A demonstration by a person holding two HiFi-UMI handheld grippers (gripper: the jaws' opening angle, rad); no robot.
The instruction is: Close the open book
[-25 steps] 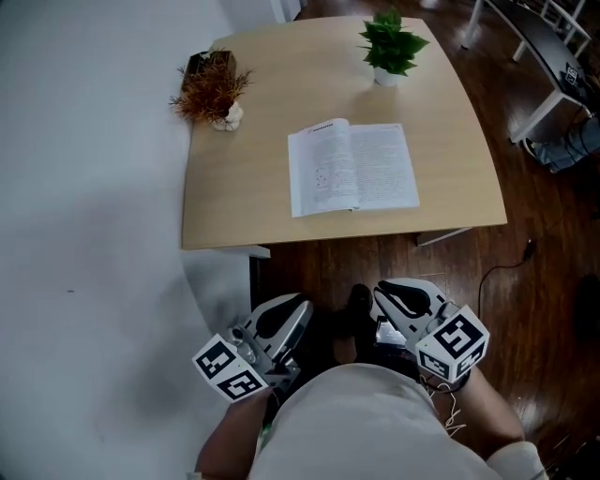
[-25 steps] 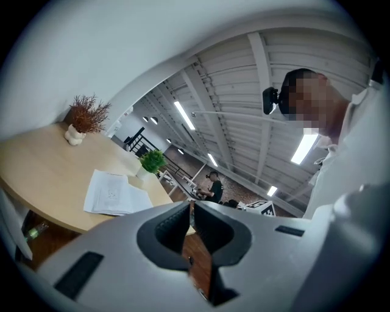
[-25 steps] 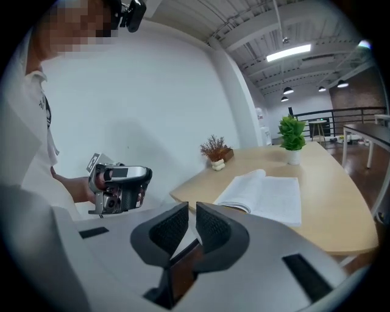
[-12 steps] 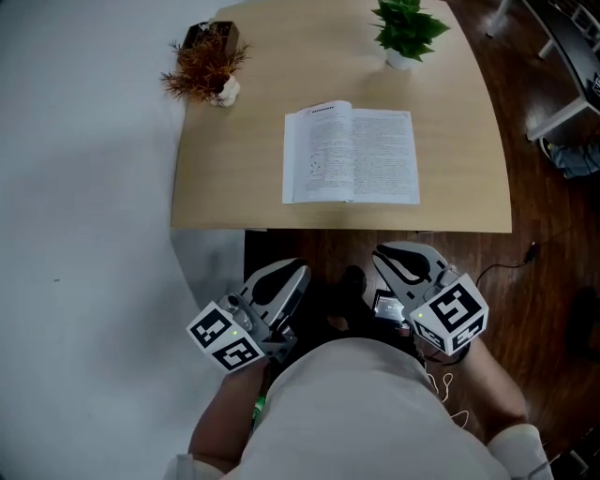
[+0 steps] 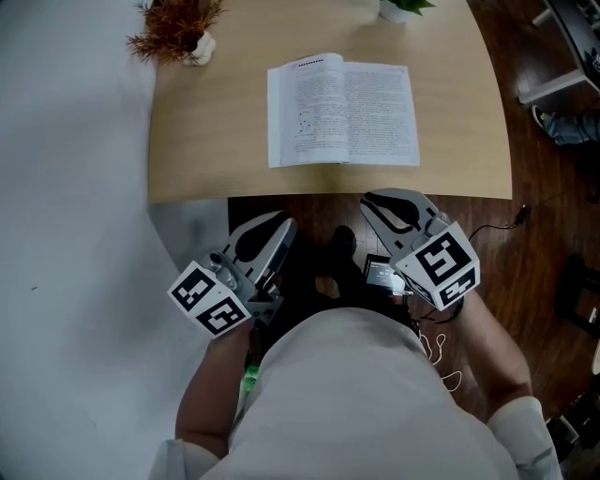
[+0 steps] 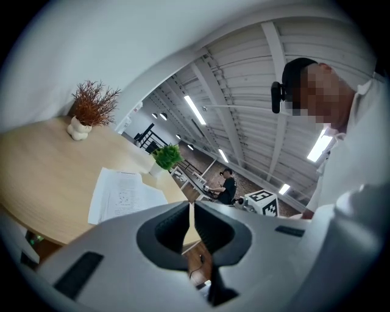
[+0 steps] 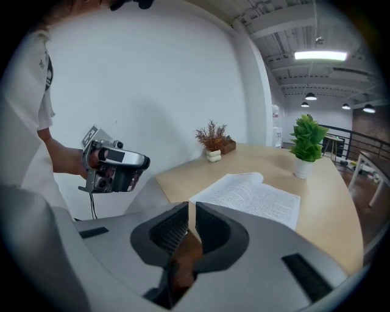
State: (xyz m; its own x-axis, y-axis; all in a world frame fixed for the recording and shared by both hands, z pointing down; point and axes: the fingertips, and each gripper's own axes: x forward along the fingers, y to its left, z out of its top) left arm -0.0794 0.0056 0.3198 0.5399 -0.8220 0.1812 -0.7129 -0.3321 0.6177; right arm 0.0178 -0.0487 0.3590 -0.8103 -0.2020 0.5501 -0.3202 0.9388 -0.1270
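Approach step; left hand-held gripper (image 5: 277,231) and right hand-held gripper (image 5: 379,201) closed, seemingly on nothing, short of the open book (image 5: 342,111); next, fold one half over.

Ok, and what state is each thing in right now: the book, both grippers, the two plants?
book: open, lying flat on the table, pages up, untouched.
left gripper: shut, nothing between its jaws.
right gripper: shut, empty, apart from the book.
green potted plant: upright.
dried plant: upright in its white pot.
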